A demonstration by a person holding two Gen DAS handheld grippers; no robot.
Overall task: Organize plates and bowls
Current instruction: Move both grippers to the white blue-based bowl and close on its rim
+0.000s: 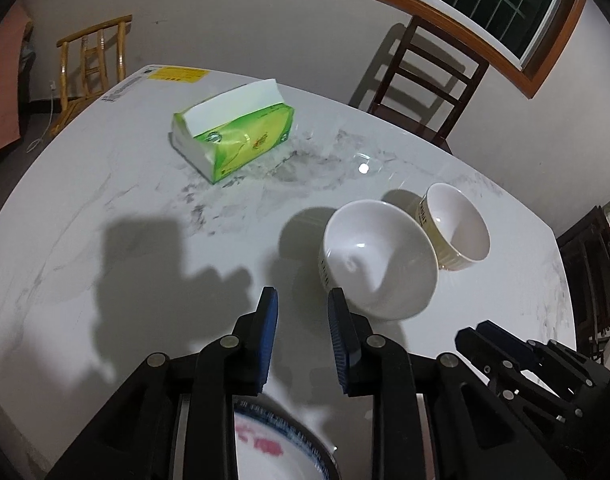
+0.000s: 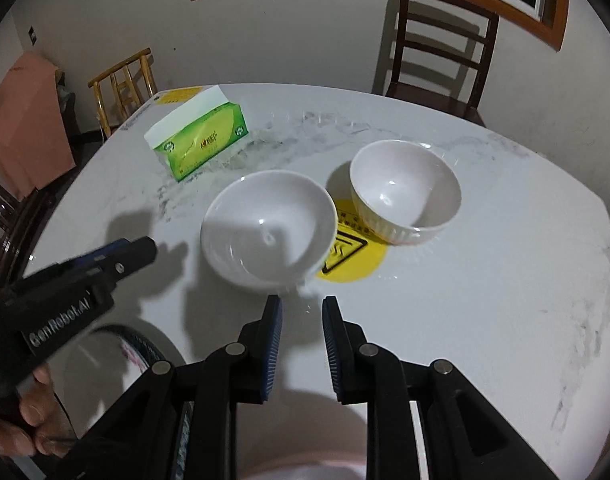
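Two white bowls stand upright side by side on the marble table. The near bowl (image 1: 379,258) (image 2: 269,232) lies just beyond both grippers, and the ribbed far bowl (image 1: 457,226) (image 2: 405,190) sits to its right. My left gripper (image 1: 303,300) (image 2: 137,250) hovers left of the near bowl's rim, jaws a little apart and holding nothing. My right gripper (image 2: 303,304) (image 1: 485,332) hangs before the near bowl, also narrowly open and empty. A plate with a blue rim and pink pattern (image 1: 273,448) (image 2: 137,352) lies on the table under the left gripper.
A green tissue box (image 1: 233,136) (image 2: 201,140) stands at the far left of the table (image 1: 105,200). A round yellow warning sticker (image 2: 353,256) lies between the bowls. A dark chair (image 2: 441,60) and a bamboo chair (image 1: 93,64) stand beyond the table. A hand (image 2: 33,420) holds the left gripper.
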